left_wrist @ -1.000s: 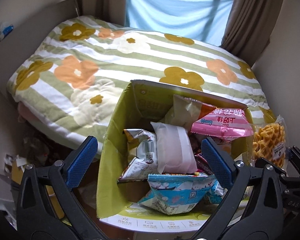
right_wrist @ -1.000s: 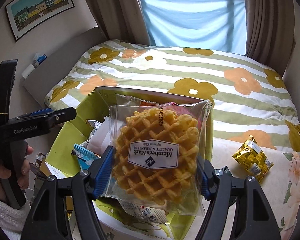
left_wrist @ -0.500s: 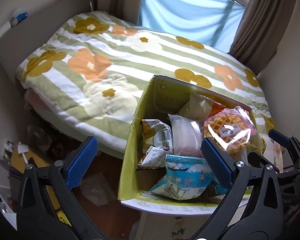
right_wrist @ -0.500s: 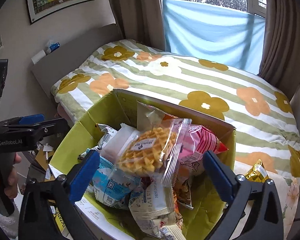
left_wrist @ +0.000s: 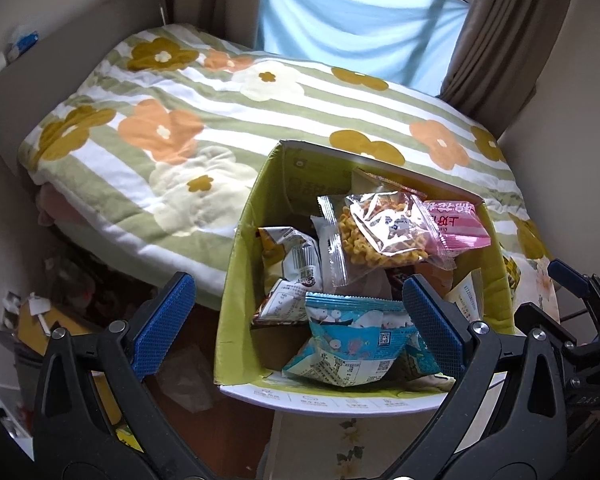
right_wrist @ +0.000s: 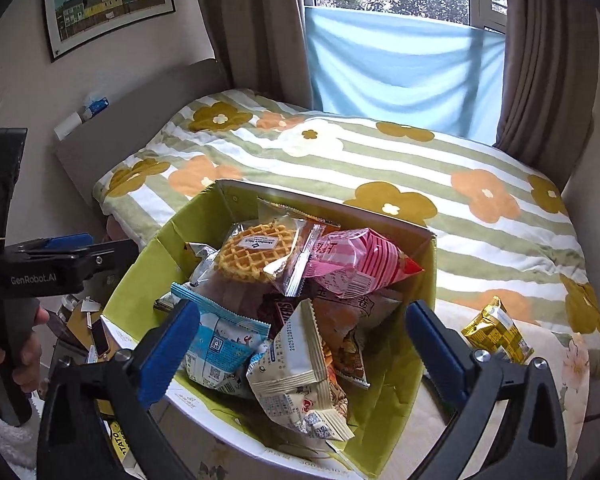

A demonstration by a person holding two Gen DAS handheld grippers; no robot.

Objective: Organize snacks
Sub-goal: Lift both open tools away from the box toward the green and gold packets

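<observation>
A green cardboard box (left_wrist: 244,280) (right_wrist: 404,360) holds several snack packets. A clear-wrapped waffle (right_wrist: 256,258) (left_wrist: 380,232) lies on top of the pile near the box's back, next to a pink packet (right_wrist: 360,264) (left_wrist: 456,226). A blue packet (left_wrist: 348,344) (right_wrist: 220,348) lies at the front. My right gripper (right_wrist: 300,348) is open and empty above the box's near side. My left gripper (left_wrist: 296,320) is open and empty at the box's near left corner. A yellow packet (right_wrist: 498,336) lies outside the box on the right.
The box stands against a bed with a green-striped flower blanket (right_wrist: 380,160) (left_wrist: 180,140). Clutter lies on the floor (left_wrist: 60,300) left of the box. The left gripper's body and a hand (right_wrist: 16,320) show at the left of the right wrist view.
My right gripper has let go of the waffle, which now lies in the box, and has drawn back and up. My left gripper has shifted back a little.
</observation>
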